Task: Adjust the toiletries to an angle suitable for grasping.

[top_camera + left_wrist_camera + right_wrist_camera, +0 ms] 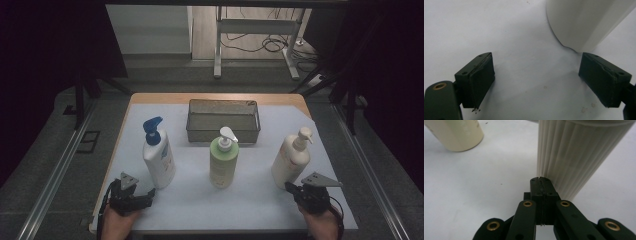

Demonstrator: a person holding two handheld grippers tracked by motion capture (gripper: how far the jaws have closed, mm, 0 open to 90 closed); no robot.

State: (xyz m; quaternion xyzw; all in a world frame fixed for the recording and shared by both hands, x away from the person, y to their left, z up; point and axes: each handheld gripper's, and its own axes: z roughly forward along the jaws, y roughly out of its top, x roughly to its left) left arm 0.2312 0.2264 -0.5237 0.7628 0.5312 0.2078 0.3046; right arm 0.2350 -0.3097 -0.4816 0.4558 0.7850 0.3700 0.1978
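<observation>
Cream bottle sits just off my right jaws

Cream bottle (291, 159) stands at about four o'clock on the table (250, 205), its ribbed base (571, 157) touching or nearly touching the tips of my right gripper (541, 180), which are clenched on nothing. My left gripper (536, 75) rests at eight o'clock with its jaws spread wide and empty, the white bottle (159, 161) with the blue pump just ahead at one o'clock of them. The green bottle (223, 160) stands at the centre, the wire basket (223, 120) behind it at twelve. To grip well, I judge I should back the right hand off a little, spread its jaws wider than the body, then close squarely across the ribs, low enough that the tall bottle does not tip.
</observation>
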